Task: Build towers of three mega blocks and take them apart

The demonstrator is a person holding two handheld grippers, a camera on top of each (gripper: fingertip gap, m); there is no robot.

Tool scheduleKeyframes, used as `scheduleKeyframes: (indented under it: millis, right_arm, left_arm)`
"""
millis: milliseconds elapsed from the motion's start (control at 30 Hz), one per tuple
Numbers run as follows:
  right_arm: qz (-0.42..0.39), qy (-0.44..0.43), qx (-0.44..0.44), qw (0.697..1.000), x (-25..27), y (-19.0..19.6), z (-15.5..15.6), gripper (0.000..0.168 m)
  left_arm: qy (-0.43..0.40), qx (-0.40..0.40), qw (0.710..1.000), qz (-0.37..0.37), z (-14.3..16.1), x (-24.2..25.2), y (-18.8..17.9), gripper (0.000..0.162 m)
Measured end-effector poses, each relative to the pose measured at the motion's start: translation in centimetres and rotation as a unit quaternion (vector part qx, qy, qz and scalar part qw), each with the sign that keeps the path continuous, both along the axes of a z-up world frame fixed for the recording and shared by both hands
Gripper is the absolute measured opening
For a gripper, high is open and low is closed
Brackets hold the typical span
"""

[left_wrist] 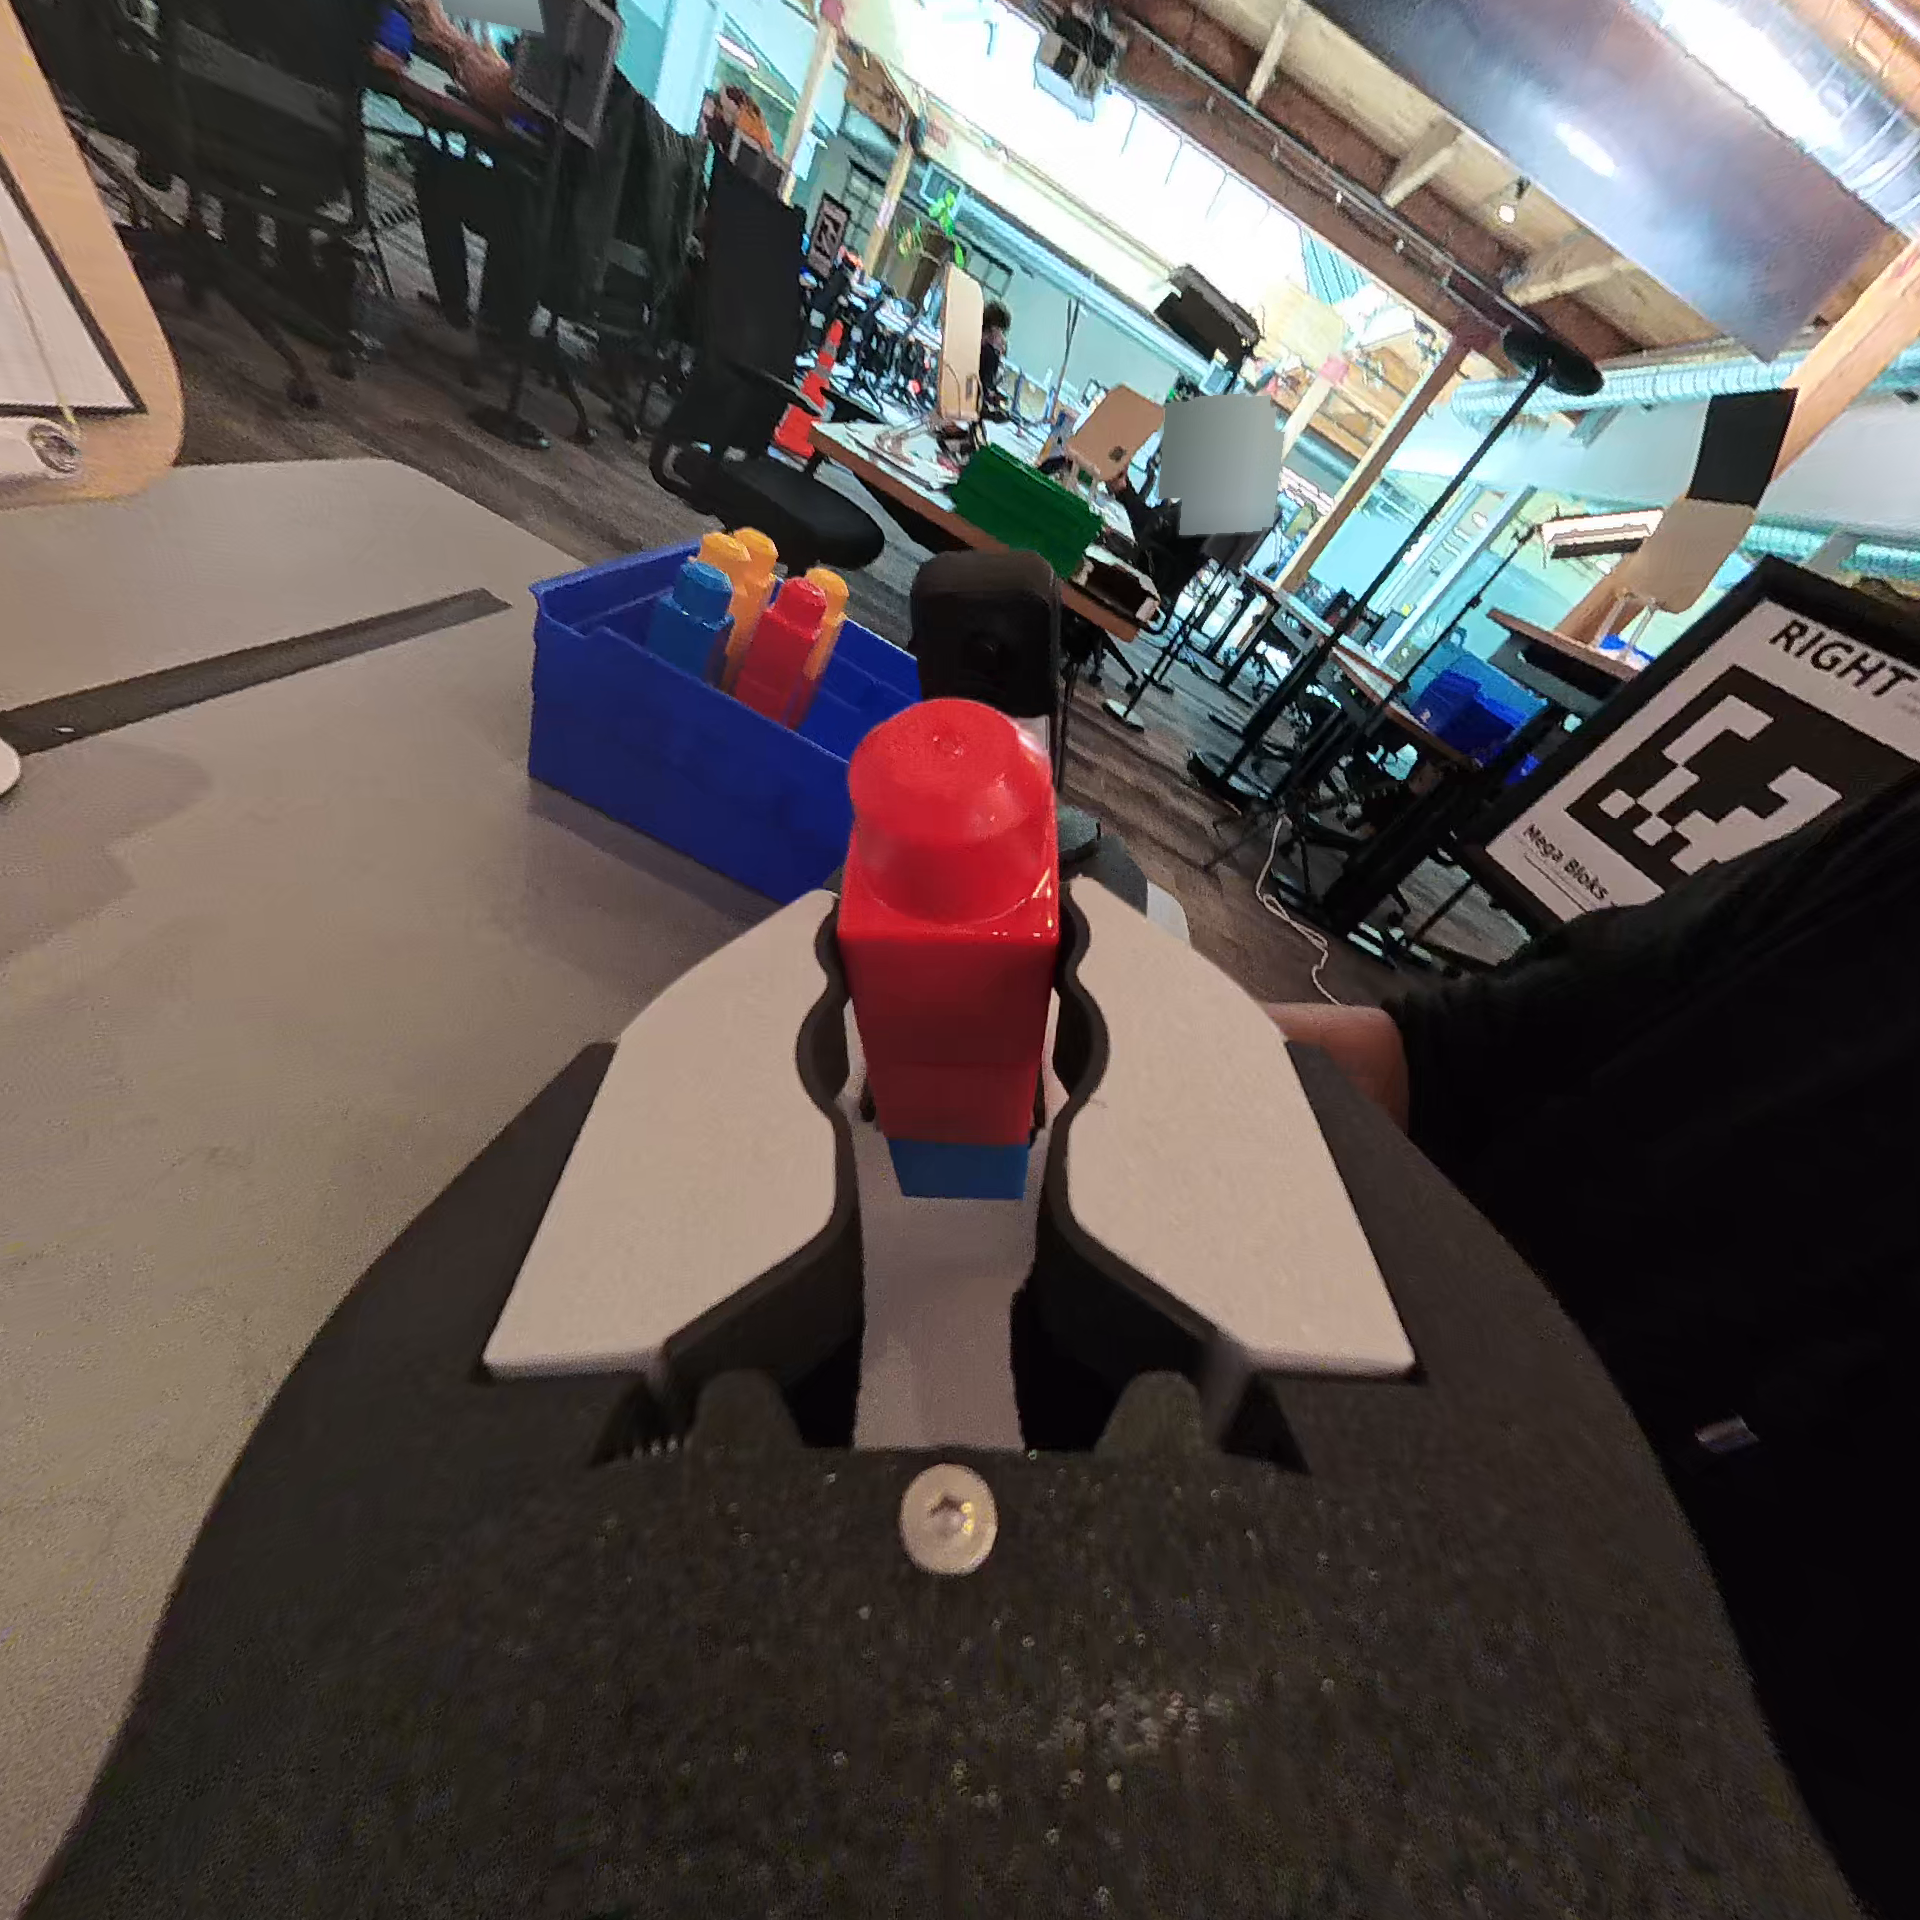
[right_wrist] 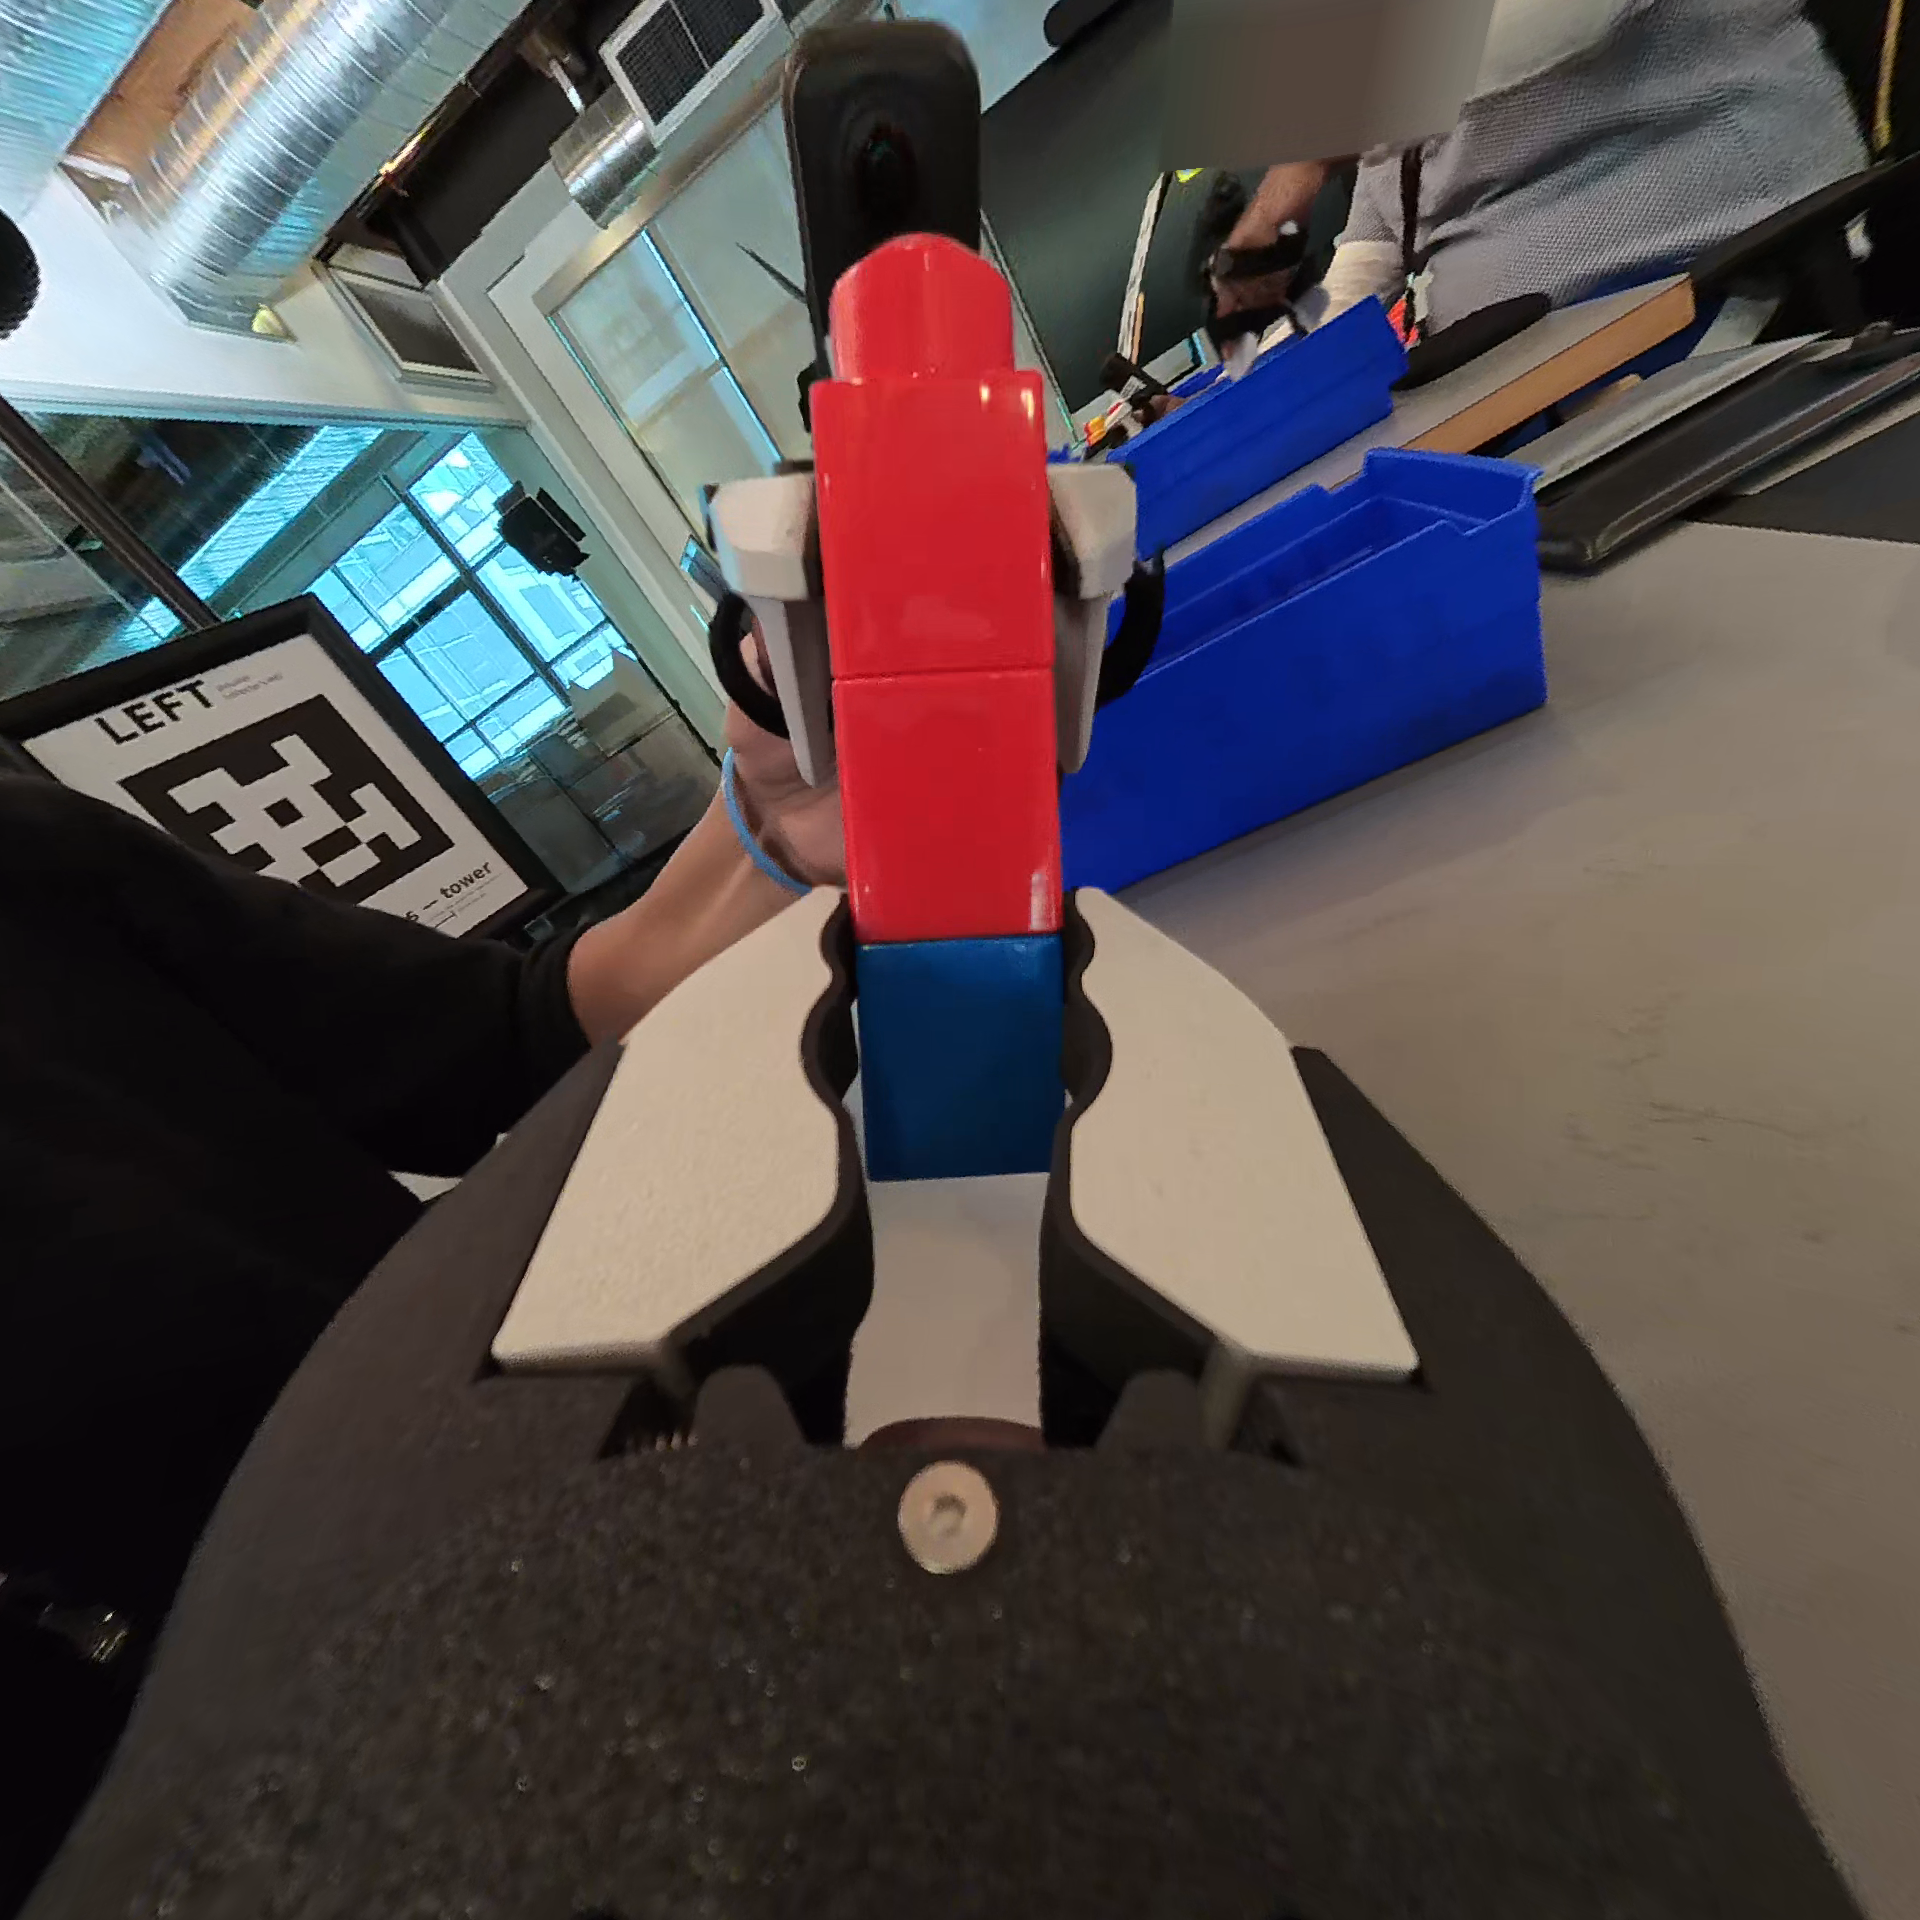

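A three-block tower is held between both grippers: a red block with a round stud (left_wrist: 951,997) on top, a second red block (right_wrist: 945,800) in the middle, and a blue block (right_wrist: 956,1049) at the bottom. My left gripper (left_wrist: 951,966) is shut on the top red block; it also shows in the right wrist view (right_wrist: 925,561). My right gripper (right_wrist: 956,935) is shut on the blue block, whose lower edge shows in the left wrist view (left_wrist: 961,1169). All three blocks are joined.
A blue bin (left_wrist: 675,748) on the grey table (left_wrist: 260,935) holds several blue, orange and red towers. Another blue bin (right_wrist: 1299,707) stands to the right, with a third (right_wrist: 1257,416) behind it. Framed marker signs (left_wrist: 1714,769) (right_wrist: 281,790) stand at the table's edges. People sit in the background. Some 5 cm of space lies between my two pairs of fingers.
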State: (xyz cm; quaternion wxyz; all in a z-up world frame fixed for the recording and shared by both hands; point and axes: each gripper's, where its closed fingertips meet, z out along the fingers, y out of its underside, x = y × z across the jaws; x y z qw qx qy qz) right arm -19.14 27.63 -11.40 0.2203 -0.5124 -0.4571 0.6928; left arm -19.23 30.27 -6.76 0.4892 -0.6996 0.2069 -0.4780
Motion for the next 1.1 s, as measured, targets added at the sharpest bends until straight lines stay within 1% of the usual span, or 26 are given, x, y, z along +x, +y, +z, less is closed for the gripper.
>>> scheduleKeyframes:
  millis: [133, 400, 467, 533, 600, 633, 700, 767, 833, 900, 967, 1000, 1100]
  right_arm:
    - [0.005, -0.004, -0.001, 1.000, 0.0, -0.1, -0.2, 0.035]
    - [-0.007, -0.021, -0.006, 1.000, -0.3, 0.3, -1.1, 0.036]
    - [-0.030, -0.024, -0.005, 0.999, -0.6, 0.9, -1.3, 0.038]
    - [-0.080, -0.043, 0.026, 0.996, -1.0, 2.1, -1.8, 0.045]
    - [-0.136, -0.076, 0.089, 0.984, -1.1, 3.3, -2.6, 0.053]
    - [-0.167, -0.092, 0.128, 0.973, -1.0, 4.0, -2.8, 0.054]
    - [-0.224, -0.113, 0.208, 0.945, -0.9, 5.0, -2.5, 0.053]
    - [-0.260, -0.124, 0.262, 0.921, -1.1, 5.3, -2.0, 0.052]
    - [-0.276, -0.140, 0.284, 0.907, -1.6, 5.3, -1.9, 0.052]
    - [-0.285, -0.148, 0.279, 0.905, -2.0, 5.4, -2.0, 0.050]
    - [-0.297, -0.148, 0.267, 0.905, -2.2, 5.6, -1.8, 0.041]
    - [-0.302, -0.151, 0.265, 0.903, -2.2, 5.7, -1.8, 0.039]
    - [-0.310, -0.158, 0.278, 0.895, -2.1, 5.9, -1.7, 0.038]
  left_arm:
    - [0.012, -0.010, 1.000, -0.016, -0.1, 0.2, 0.0, 0.037]
    - [0.013, -0.036, 0.999, 0.005, -0.9, 0.0, 0.6, 0.036]
    - [0.016, -0.045, 0.999, 0.017, -1.1, -0.3, 0.9, 0.036]
    - [0.025, -0.050, 0.997, 0.053, -1.5, -1.1, 1.7, 0.036]
    - [0.036, -0.050, 0.994, 0.094, -1.7, -2.0, 2.6, 0.036]
    - [0.040, -0.056, 0.991, 0.118, -2.0, -2.6, 3.0, 0.036]
    - [0.043, -0.063, 0.987, 0.143, -2.3, -3.0, 3.6, 0.036]
    - [0.058, -0.077, 0.982, 0.163, -3.2, -2.9, 4.1, 0.036]
    - [0.074, -0.088, 0.979, 0.170, -4.1, -2.4, 4.4, 0.036]
    - [0.073, -0.093, 0.979, 0.168, -4.4, -1.8, 4.4, 0.036]
    - [0.069, -0.100, 0.978, 0.167, -4.5, -1.3, 4.5, 0.036]
    - [0.067, -0.102, 0.978, 0.167, -4.5, -1.1, 4.5, 0.036]
    - [0.073, -0.097, 0.977, 0.176, -4.4, -1.0, 4.5, 0.037]
